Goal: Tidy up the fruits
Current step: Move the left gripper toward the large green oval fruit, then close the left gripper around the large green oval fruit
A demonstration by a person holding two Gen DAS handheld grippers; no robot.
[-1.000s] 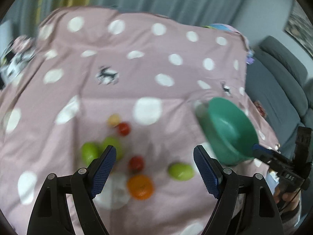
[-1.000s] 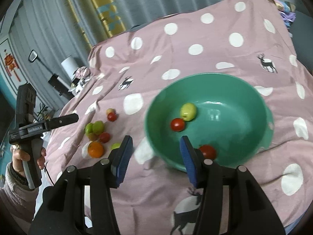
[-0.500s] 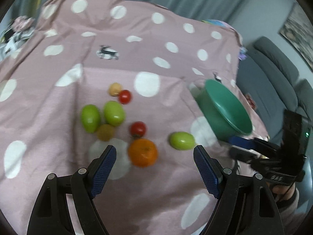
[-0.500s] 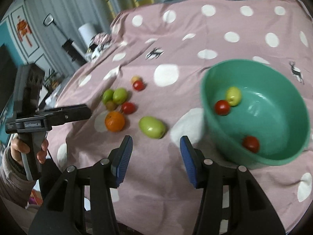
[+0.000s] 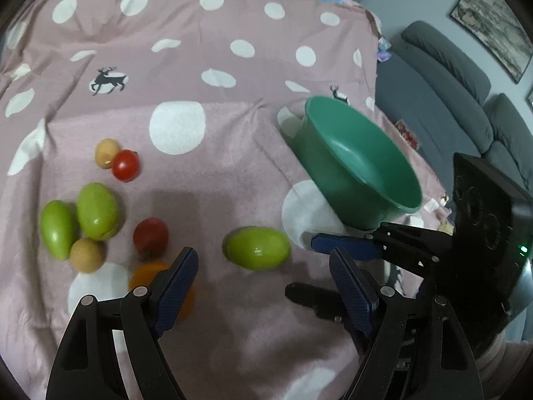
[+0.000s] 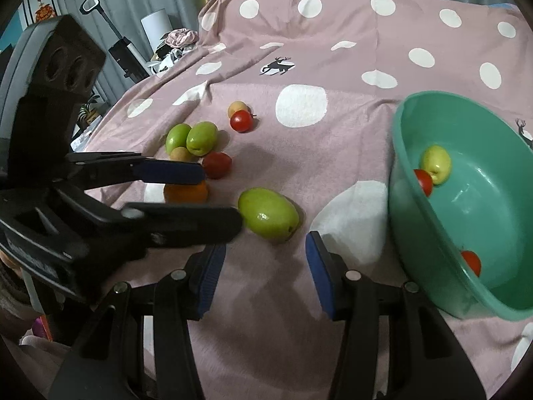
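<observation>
A lone green fruit (image 5: 256, 247) lies on the pink dotted cloth; it also shows in the right wrist view (image 6: 268, 214). My left gripper (image 5: 263, 280) is open and empty just short of it. My right gripper (image 6: 265, 265) is open and empty just short of it from the other side. A green bowl (image 6: 499, 233) to the right holds a yellow-green fruit (image 6: 435, 164) and two red tomatoes (image 6: 423, 181). The bowl shows in the left wrist view (image 5: 336, 166). An orange (image 6: 185, 192) sits partly behind the left gripper's fingers.
A cluster lies to the left: two green fruits (image 5: 96, 211), two small tan fruits (image 5: 87, 255) and two red tomatoes (image 5: 125, 165). A grey sofa (image 5: 449, 93) stands beyond the cloth's right edge. Clutter and a vacuum (image 6: 123, 50) stand at the back left.
Both grippers have moved down and closer to the lone green fruit from opposite sides. The bowl now sits further right in the right wrist view. The jaws stayed open.
</observation>
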